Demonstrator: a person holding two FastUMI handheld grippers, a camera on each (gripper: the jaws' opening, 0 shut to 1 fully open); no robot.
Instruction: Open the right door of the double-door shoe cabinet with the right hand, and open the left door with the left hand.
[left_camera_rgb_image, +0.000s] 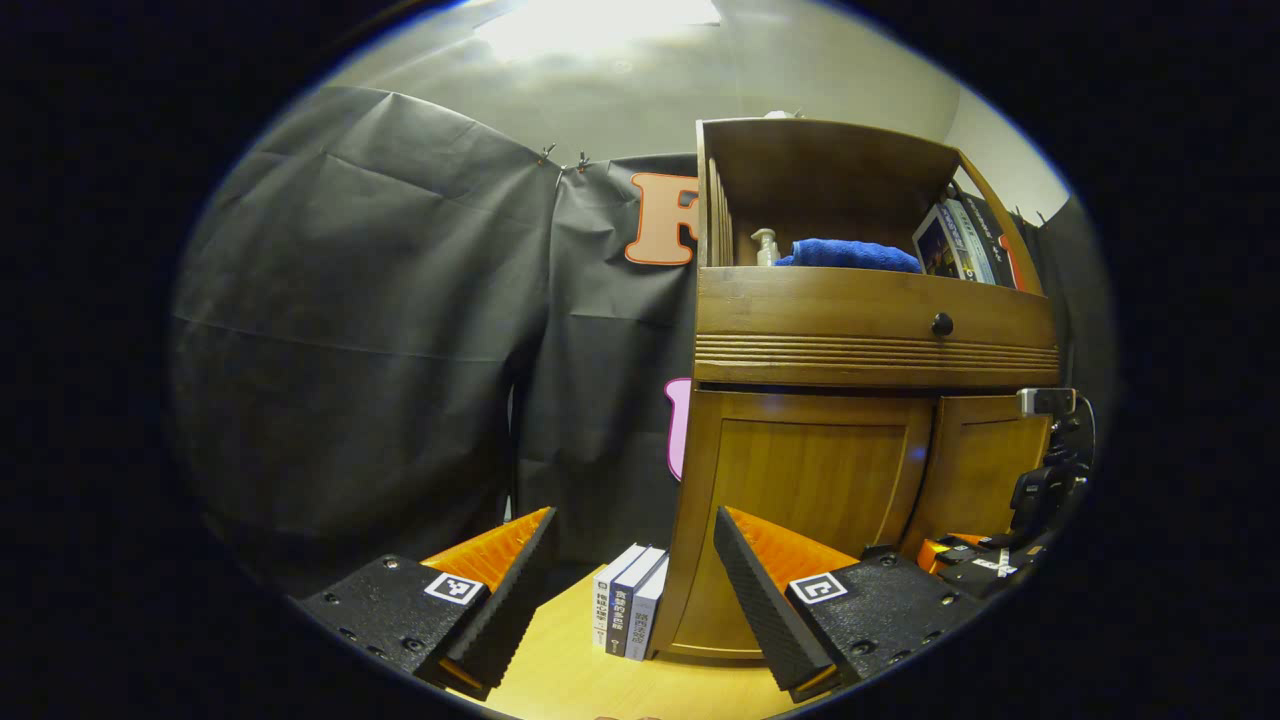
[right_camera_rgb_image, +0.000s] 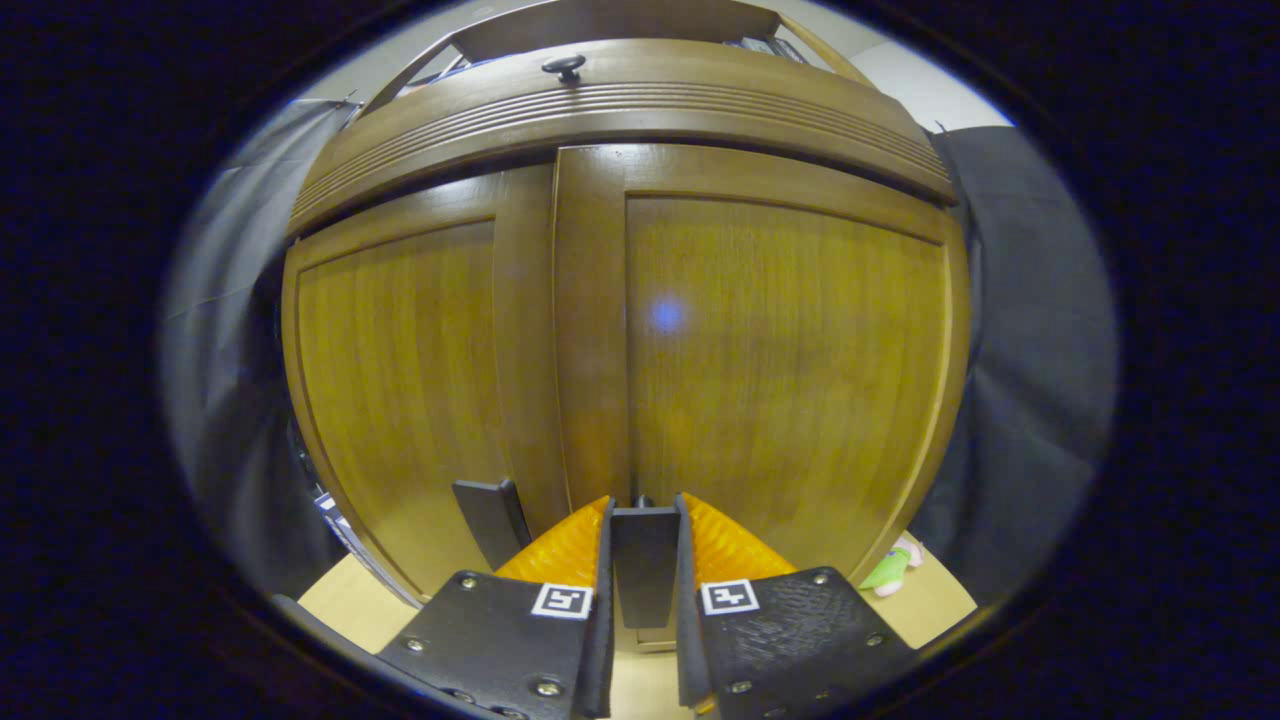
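The wooden shoe cabinet (left_camera_rgb_image: 870, 335) stands on a light table. In the right gripper view its left door (right_camera_rgb_image: 400, 370) and right door (right_camera_rgb_image: 780, 350) meet at a centre seam, and both look closed. My right gripper (right_camera_rgb_image: 645, 500) is shut on the right door's flat dark handle (right_camera_rgb_image: 645, 565), one finger on each side. The left door's handle (right_camera_rgb_image: 490, 520) stands free just beside it. My left gripper (left_camera_rgb_image: 633, 515) is open with nothing between its fingers, held back from the cabinet's left front corner. Its view shows the left door (left_camera_rgb_image: 810, 480) and the right gripper (left_camera_rgb_image: 1035, 495) at the right door (left_camera_rgb_image: 990, 450).
Three books (left_camera_rgb_image: 630, 610) stand on the table (left_camera_rgb_image: 570, 670) against the cabinet's left side. Above the doors is a drawer with a black knob (left_camera_rgb_image: 941, 324), then an open shelf with a blue towel (left_camera_rgb_image: 850, 255), a bottle (left_camera_rgb_image: 765, 245) and books (left_camera_rgb_image: 960, 245). A small green toy (right_camera_rgb_image: 885, 572) lies right of the cabinet.
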